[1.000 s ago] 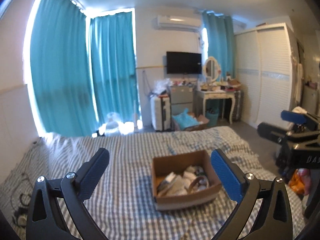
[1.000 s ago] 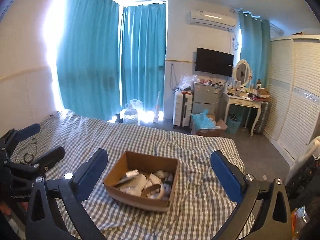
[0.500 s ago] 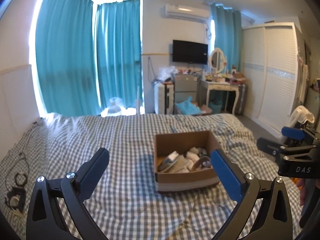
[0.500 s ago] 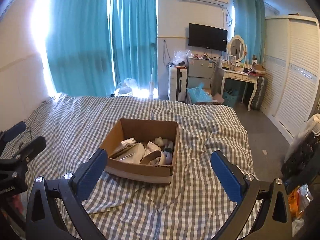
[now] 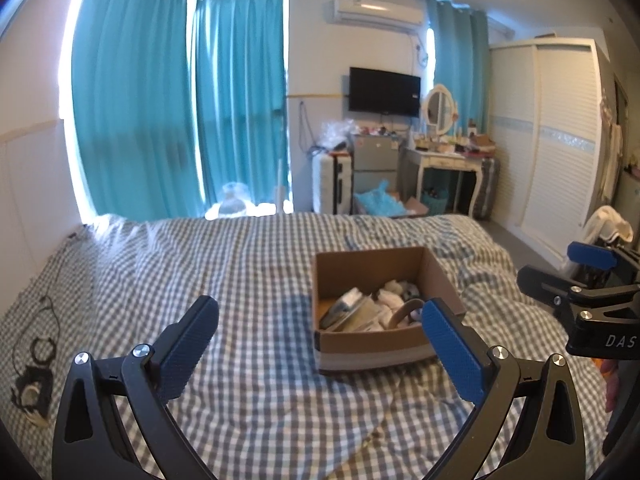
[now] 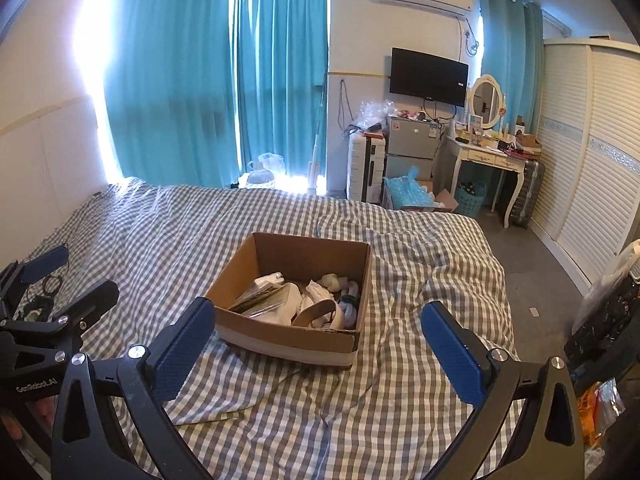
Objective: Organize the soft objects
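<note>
Teal curtains (image 6: 208,80) hang behind the bed (image 6: 160,240), whose grey checked cover fills the lower part of both my views. On it sits the open cardboard box (image 6: 296,336), toward the foot edge of the bed on my right side, holding a jumble of soft objects (image 6: 320,300): pale cloth pieces, a tan loop and something packaged, too tangled for me to name each one.

My left gripper (image 5: 320,344) hangs above the cover with its blue pads spread wide and nothing between them; the box lies ahead and slightly right of its gap, with the right pad overlapping the box's near corner in that view. My right gripper (image 6: 320,340) is likewise spread apart and empty, the box sitting just ahead of its left pad.

Compared with a second ago, both cameras have tipped down and drawn closer: the box looks larger and nearer in each view, and more of the bed cover shows in front of it. In the left view my right gripper has dropped lower at the right edge. The box itself has not shifted on the cover, and its contents lie as before.

A small dark cable (image 5: 36,364) rests near the bed's left edge.
</note>
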`<move>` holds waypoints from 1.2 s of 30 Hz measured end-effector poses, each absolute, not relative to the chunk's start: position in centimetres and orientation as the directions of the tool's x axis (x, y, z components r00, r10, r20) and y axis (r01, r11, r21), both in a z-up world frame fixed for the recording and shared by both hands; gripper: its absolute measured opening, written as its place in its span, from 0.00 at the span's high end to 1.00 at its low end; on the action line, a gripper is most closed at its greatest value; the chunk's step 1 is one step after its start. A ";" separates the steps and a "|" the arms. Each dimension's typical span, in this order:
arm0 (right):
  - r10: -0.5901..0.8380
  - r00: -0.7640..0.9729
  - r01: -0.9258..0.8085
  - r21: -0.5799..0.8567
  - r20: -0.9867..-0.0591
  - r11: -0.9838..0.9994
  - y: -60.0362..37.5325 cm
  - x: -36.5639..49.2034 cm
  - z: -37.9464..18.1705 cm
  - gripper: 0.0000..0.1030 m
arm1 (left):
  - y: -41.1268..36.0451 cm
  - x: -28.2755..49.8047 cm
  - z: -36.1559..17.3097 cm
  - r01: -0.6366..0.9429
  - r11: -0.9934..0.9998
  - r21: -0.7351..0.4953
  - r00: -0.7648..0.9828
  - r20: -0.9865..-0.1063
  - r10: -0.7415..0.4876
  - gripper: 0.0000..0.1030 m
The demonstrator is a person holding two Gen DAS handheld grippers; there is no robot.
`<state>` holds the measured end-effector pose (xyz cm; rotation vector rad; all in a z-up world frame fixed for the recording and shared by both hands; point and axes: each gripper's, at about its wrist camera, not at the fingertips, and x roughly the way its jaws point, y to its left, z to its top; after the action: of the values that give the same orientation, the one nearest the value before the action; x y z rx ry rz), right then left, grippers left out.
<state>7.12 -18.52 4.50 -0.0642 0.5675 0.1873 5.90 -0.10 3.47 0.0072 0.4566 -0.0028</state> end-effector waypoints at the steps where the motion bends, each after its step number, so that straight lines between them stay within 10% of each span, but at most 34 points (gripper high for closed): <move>1: 0.158 0.827 -0.194 -0.009 -0.540 0.981 -18.5 7.1 4.5 0.00 | -0.1 6.0 3.4 0.005 1.000 0.007 0.897 -0.442 -0.002 0.00; 36: 0.149 0.820 -0.195 -0.025 -0.552 0.980 -18.0 6.9 4.6 0.00 | -0.2 6.1 3.1 -0.004 1.000 -0.006 0.884 -0.468 0.001 0.00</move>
<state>6.90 -18.01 4.56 -0.0817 0.5806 0.1833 6.12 -0.20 3.14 -0.0072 0.4868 0.0028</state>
